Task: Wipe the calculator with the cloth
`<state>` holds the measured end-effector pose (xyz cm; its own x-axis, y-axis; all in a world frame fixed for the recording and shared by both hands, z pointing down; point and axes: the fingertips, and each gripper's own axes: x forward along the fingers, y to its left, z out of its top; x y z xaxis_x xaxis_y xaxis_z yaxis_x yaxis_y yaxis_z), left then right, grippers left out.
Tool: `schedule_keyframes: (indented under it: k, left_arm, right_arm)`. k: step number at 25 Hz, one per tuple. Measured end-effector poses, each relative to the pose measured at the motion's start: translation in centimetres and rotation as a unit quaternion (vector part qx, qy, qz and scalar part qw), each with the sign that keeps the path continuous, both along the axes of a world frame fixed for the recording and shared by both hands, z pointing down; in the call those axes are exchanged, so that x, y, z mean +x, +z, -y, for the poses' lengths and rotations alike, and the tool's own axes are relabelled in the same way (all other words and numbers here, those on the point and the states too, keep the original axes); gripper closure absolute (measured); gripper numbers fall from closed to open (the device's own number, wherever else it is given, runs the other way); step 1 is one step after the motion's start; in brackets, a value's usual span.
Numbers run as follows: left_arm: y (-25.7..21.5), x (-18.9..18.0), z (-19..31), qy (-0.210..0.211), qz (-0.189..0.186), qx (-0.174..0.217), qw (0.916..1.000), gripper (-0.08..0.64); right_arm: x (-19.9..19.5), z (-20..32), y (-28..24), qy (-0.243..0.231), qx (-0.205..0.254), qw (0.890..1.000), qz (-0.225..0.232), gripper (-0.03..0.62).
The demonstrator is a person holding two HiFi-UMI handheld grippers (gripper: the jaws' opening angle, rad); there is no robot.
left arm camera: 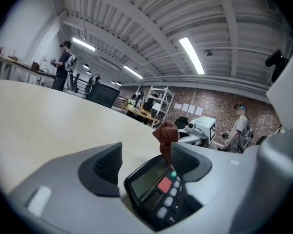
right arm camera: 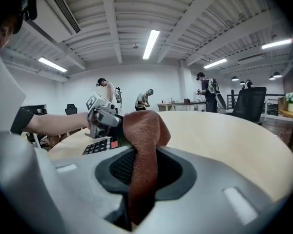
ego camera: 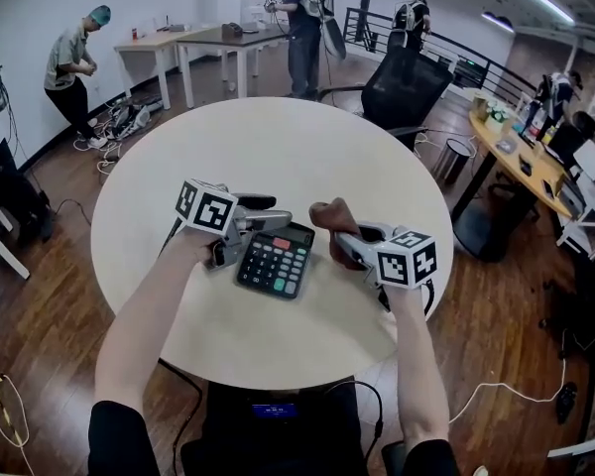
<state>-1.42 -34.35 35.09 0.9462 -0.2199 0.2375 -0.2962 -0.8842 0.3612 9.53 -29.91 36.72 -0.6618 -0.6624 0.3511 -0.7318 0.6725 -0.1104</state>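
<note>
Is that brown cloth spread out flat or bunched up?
Bunched up: the right gripper pinches the cloth, whose end sticks up in a wad.

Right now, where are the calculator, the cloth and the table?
calculator [ego camera: 276,261]: head view, on its keypad.
cloth [right arm camera: 142,128]: right gripper view, on its bunched upper end.
table [ego camera: 278,152]: head view, on the bare top beyond the calculator.

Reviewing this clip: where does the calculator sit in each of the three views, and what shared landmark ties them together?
Head view: calculator on the table, just below centre.
Left gripper view: bottom centre, between the open fingers.
Right gripper view: small, left of centre, beside the cloth.
Shared landmark: the brown cloth, visible in all three.
</note>
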Motion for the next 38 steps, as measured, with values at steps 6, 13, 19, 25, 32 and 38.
schedule_keyframes:
  k: [6, 13, 19, 25, 32, 38]
  left_arm:
    - [-2.2, -6.3, -6.1, -0.055, -0.064, -0.124, 0.9888, 0.240]
    - [2.2, -5.4, -15.7, -0.025, -0.027, -0.302, 0.9527, 0.304]
    - [3.6, -1.9, -15.0, -0.051, 0.047, -0.288, 0.9550, 0.298]
    - [2.8, -4.8, -9.0, -0.129, -0.036, -0.296, 0.9457, 0.334]
    - [1.1, -10.2, -0.7, -0.211, -0.175, -0.286, 0.9183, 0.333]
    - [-2.3, -9.6, -6.5, -0.153, -0.194, -0.240, 0.9388, 0.416]
  right_arm:
    - [-0.7, 2.4, -0.3, -0.009, -0.004, 0.999, -0.037, 0.508]
    - [-3.9, 5.3, 0.0, -0.033, -0.012, 0.996, -0.076, 0.508]
    - [-7.1, 6.3, 1.1, -0.069, -0.039, 0.991, -0.111, 0.508]
    - [-7.0, 4.1, 0.5, -0.083, -0.065, 0.993, -0.054, 0.509]
    - [-7.6, -0.5, 0.6, -0.111, -0.108, 0.987, 0.049, 0.509]
    - [-5.3, 1.1, -0.6, -0.089, -0.064, 0.990, 0.093, 0.509]
